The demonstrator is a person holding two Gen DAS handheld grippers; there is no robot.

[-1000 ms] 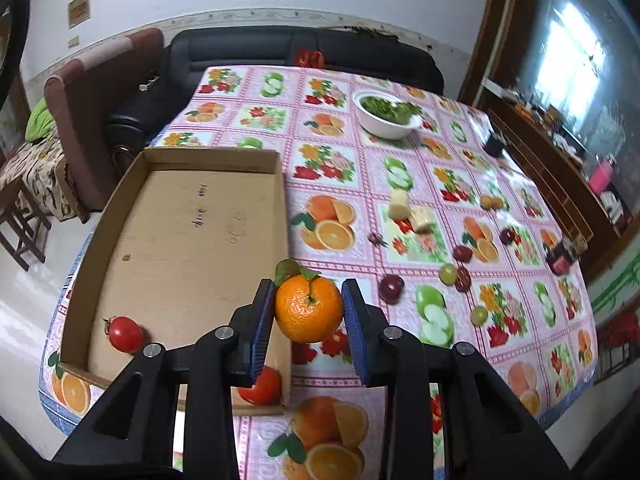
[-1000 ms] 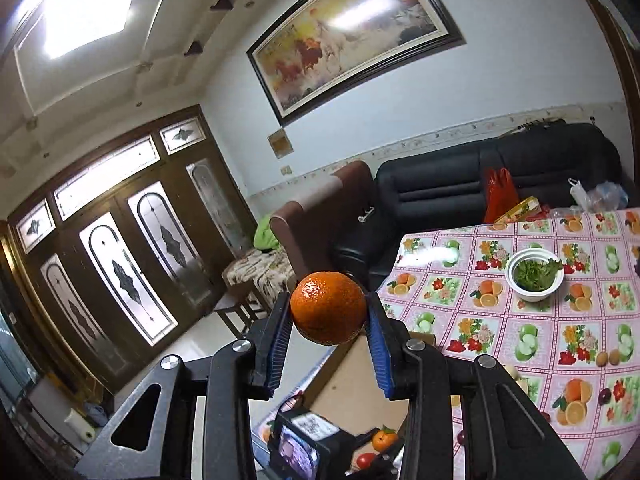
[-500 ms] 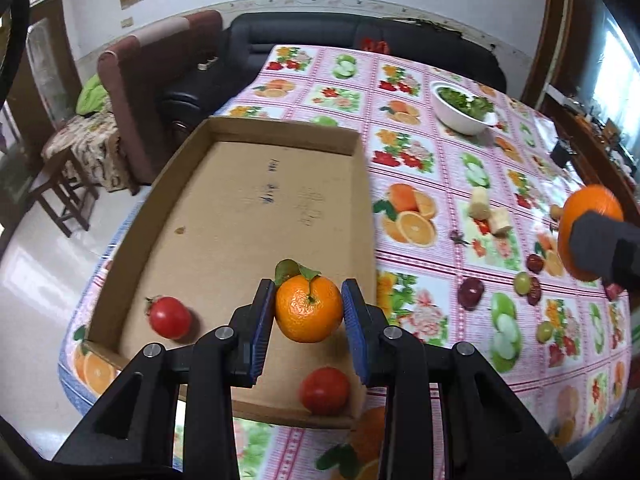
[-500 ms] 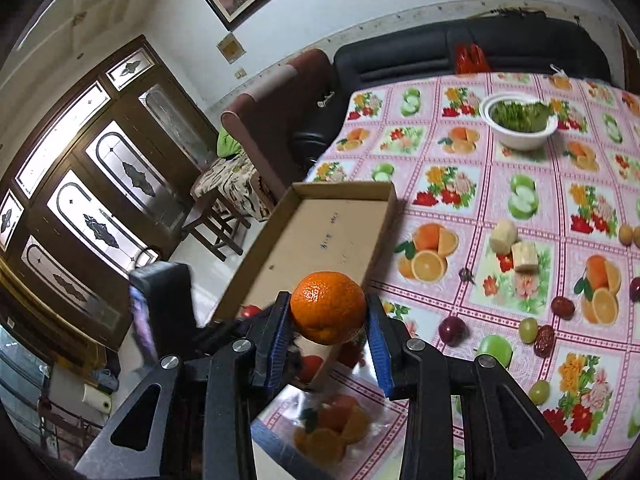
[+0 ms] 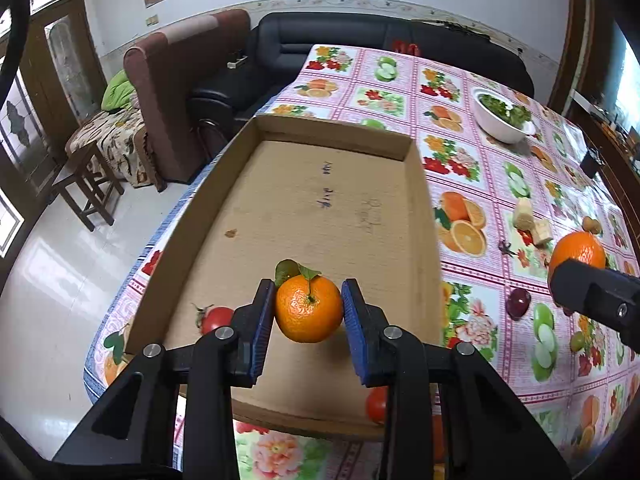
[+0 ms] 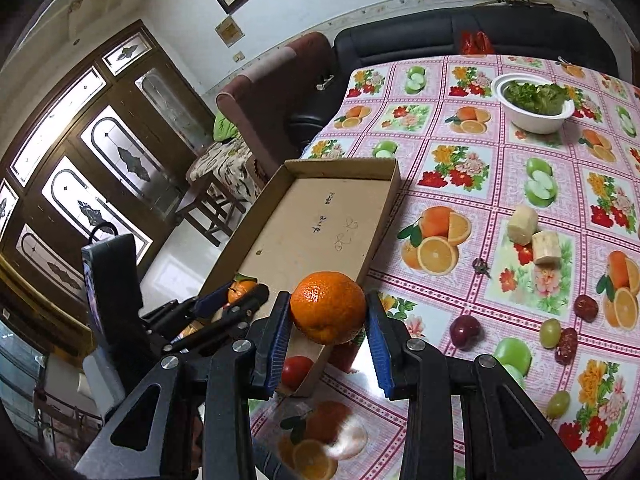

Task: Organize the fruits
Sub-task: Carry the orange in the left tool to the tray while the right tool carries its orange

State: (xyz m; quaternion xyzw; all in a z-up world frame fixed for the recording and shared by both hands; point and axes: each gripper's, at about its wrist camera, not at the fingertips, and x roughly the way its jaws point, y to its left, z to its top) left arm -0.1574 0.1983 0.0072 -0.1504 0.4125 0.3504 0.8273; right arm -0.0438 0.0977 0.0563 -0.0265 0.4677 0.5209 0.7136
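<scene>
Both gripper pairs clamp oranges: left gripper [image 5: 308, 312] orange [image 5: 308, 309] stem-up (leafy), over box [image 5: 304, 216].

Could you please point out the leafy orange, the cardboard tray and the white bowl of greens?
leafy orange [image 5: 308, 308]: left wrist view, on its front peel.
cardboard tray [image 5: 320, 216]: left wrist view, on its bare floor.
white bowl [image 6: 536, 122]: right wrist view, on its outer wall.

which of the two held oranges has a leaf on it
The orange in the left tongs: a green leaf at its stem. The right tongs' orange has none.
</scene>
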